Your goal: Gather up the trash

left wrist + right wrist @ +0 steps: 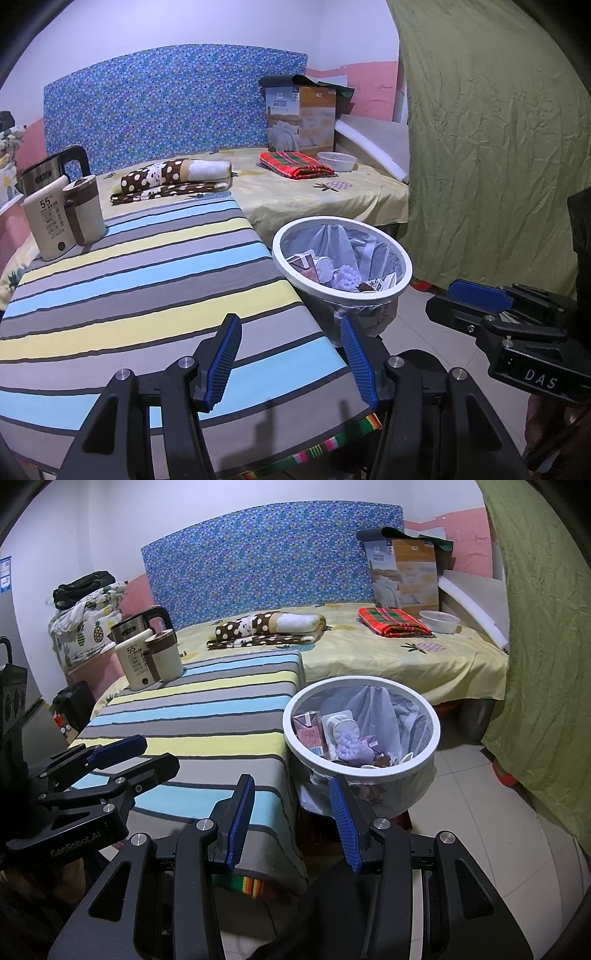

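Observation:
A white-rimmed trash bin lined with a clear bag stands beside the striped table. It holds trash: a maroon carton, a lilac bubbled piece and other scraps. My left gripper is open and empty over the table's near right corner, short of the bin. My right gripper is open and empty, hovering near the bin's front rim. Each gripper shows in the other's view, the right one and the left one.
A kettle, a cream thermal jug and a brown-and-cream cup stand at the table's far left. Behind is a bed with folded blankets, a red plaid cloth, a bowl and a box. A green curtain hangs at the right.

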Demonstrator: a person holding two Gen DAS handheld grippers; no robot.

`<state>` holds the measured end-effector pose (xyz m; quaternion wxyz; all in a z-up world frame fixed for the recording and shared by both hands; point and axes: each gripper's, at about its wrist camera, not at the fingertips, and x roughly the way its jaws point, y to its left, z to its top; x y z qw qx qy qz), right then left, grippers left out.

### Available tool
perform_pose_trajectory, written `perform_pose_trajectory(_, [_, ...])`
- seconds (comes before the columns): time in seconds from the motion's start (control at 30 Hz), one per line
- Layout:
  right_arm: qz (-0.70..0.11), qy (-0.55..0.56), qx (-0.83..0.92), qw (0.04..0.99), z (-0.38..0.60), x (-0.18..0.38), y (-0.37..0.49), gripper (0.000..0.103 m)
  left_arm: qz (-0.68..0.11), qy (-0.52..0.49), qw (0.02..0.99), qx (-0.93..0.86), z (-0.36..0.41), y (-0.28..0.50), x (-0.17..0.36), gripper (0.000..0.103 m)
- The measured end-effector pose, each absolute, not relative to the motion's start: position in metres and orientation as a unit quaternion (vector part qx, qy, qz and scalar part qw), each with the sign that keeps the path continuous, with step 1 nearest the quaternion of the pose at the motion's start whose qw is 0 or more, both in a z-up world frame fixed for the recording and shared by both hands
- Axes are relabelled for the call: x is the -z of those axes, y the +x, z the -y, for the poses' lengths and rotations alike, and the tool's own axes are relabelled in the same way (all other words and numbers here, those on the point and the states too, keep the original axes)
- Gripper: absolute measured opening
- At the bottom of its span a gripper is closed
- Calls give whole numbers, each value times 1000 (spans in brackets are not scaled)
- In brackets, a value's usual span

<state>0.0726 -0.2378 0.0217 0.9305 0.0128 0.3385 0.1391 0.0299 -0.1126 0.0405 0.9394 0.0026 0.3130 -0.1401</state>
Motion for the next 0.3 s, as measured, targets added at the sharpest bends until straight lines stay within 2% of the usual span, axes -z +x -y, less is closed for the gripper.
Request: perform_pose_trajectory(0.3, [-340, 13, -139, 930, 239, -22, 73, 45, -313, 6, 939, 141, 115, 29, -38, 56])
